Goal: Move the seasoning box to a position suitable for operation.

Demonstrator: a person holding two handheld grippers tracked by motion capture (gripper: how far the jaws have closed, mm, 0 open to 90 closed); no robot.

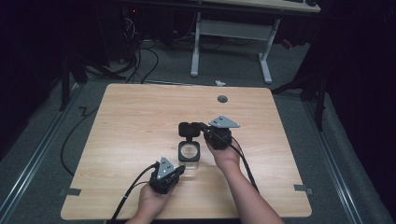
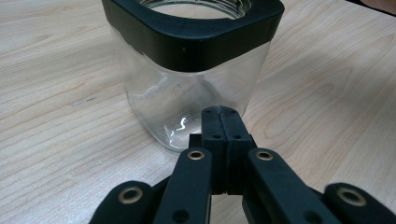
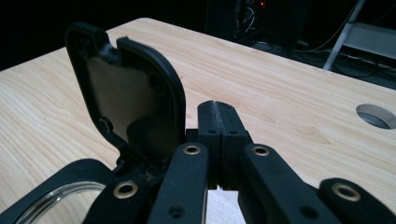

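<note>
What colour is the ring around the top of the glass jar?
Black. The rim on the clear jar shows best in the left gripper view.

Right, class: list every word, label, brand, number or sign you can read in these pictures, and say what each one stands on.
None can be read.
The glass jar, its black rim and the raised lid carry no text.
The grippers, left and right, and the wooden table show no print either.
</note>
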